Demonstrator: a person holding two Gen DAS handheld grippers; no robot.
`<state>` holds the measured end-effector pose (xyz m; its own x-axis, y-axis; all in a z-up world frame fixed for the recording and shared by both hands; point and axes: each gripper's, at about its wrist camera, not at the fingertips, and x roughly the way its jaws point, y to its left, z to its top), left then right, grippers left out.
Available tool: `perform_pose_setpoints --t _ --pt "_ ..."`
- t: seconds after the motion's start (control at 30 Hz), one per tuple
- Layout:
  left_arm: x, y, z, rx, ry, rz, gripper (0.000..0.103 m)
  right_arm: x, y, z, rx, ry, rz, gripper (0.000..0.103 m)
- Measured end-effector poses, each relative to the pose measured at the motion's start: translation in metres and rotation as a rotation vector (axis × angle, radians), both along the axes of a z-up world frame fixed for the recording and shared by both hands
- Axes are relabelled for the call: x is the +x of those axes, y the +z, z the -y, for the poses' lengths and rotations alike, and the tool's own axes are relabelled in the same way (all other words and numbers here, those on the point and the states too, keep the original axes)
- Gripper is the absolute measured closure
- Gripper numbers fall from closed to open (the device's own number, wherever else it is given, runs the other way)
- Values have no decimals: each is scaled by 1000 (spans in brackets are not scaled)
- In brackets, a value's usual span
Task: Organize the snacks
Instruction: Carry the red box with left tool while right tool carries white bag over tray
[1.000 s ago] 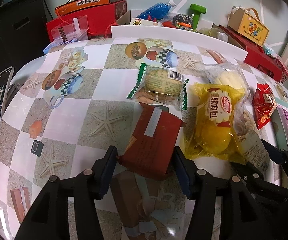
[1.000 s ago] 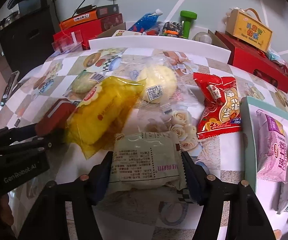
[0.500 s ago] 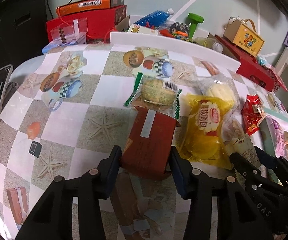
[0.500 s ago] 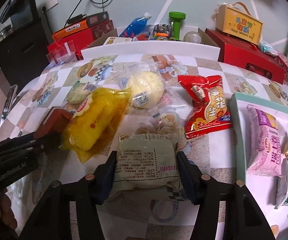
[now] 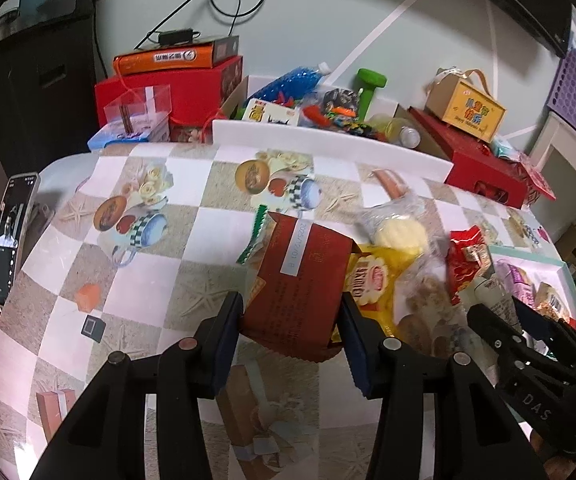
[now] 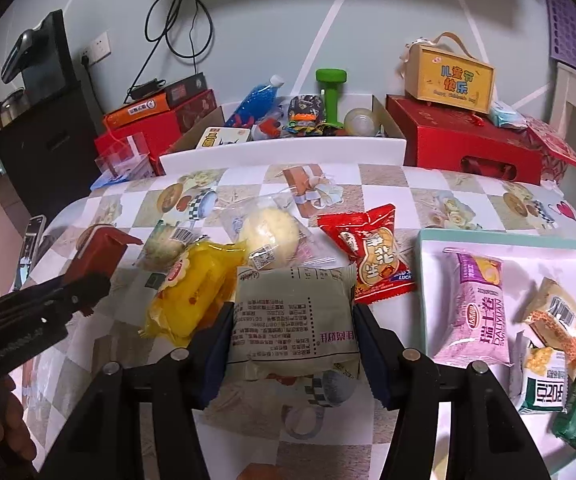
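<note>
My left gripper (image 5: 292, 320) is shut on a dark red snack box (image 5: 300, 280) and holds it above the table; it also shows in the right wrist view (image 6: 100, 252). My right gripper (image 6: 292, 336) is shut on a grey-green snack packet (image 6: 292, 316), lifted off the table. On the table lie a yellow cake packet (image 6: 188, 296), a clear-wrapped white bun (image 6: 272, 232), a red peanut packet (image 6: 372, 260) and a green-edged pastry packet (image 6: 168, 240). A teal-rimmed white tray (image 6: 424, 264) at the right holds a pink roll packet (image 6: 480, 312) and several other snacks.
A white-walled box (image 6: 280, 152) of toys and bottles stands at the table's far edge. Red gift boxes (image 6: 464, 148) and a yellow carton (image 6: 448, 76) stand at the back right, red and orange boxes (image 5: 168, 80) at the back left. A phone (image 5: 8, 236) lies at the left edge.
Both grippers have risen with their loads: the red box and the grey-green packet now hang higher above the table. The red box now hides most of the green-edged pastry packet.
</note>
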<state>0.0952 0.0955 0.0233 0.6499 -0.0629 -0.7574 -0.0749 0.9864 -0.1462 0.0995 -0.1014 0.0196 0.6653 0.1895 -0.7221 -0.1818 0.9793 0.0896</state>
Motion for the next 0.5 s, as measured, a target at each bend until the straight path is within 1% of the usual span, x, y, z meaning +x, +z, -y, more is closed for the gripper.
perform_pose_setpoints --t 0.13,0.27,0.4,0.5 --pt "0 5 8 1 -21 12 54 -1 3 8 4 -17 8 42" --pt "-1 12 21 -8 -55 34 54 -2 7 22 -5 -57 18 42" --pt "-2 19 38 -14 -98 56 54 -4 12 47 -28 -128 31 42" --pt "-3 24 55 -6 -137 67 54 -6 16 71 -17 -190 34 42"
